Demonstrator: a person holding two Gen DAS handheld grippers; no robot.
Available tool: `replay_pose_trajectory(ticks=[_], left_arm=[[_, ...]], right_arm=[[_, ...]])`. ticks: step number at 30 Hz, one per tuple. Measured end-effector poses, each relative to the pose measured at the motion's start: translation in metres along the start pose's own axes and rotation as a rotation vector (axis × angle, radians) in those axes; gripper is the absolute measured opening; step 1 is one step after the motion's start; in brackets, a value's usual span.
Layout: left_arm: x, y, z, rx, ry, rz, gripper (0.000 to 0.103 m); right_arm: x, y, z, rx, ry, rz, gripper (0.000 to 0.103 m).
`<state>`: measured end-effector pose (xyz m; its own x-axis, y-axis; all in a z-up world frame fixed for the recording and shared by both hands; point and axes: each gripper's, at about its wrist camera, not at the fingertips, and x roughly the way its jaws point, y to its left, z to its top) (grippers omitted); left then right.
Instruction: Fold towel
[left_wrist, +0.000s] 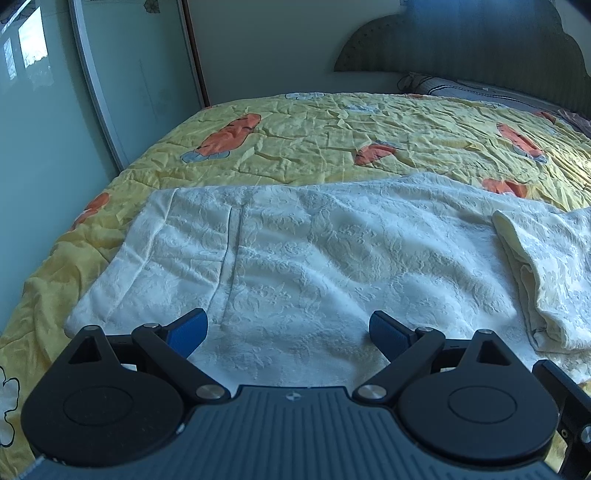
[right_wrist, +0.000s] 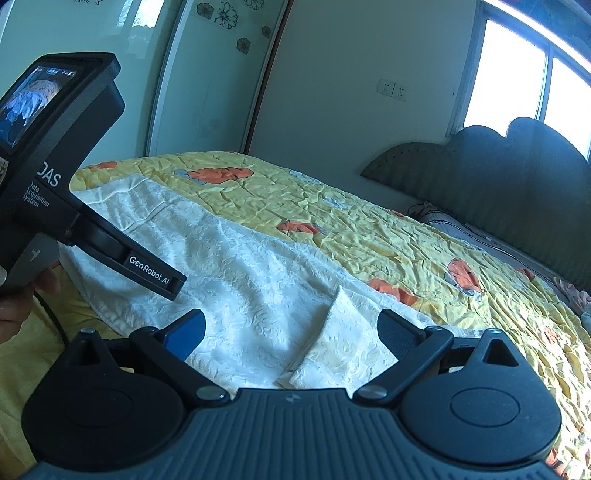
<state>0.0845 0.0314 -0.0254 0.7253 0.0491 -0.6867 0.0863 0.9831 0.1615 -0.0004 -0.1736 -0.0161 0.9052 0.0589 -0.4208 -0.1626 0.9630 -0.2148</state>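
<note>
Both tools, the left gripper (left_wrist: 288, 334) and the right gripper (right_wrist: 291, 334), are hovering wide open and empty just above the white towel (left_wrist: 314, 251) lying spread ahead of them, so pinching the yellow bedcover (left_wrist: 314, 136) underneath is risking a dragged, crooked fold.

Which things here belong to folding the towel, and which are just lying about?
For the job:
white embossed towel, one corner flipped over
left gripper, open
right gripper, open

Just there:
yellow quilted bedspread with orange carrots
dark scalloped headboard
grey pillow
</note>
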Motion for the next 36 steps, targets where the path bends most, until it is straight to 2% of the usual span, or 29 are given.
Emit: replay_pose_trajectory(ticks=[36], left_arm=[[0.0, 0.011, -0.001, -0.016, 0.016, 0.01, 0.097]], right_arm=[[-0.002, 0.013, 0.001, -0.046, -0.006, 0.05, 0.1]])
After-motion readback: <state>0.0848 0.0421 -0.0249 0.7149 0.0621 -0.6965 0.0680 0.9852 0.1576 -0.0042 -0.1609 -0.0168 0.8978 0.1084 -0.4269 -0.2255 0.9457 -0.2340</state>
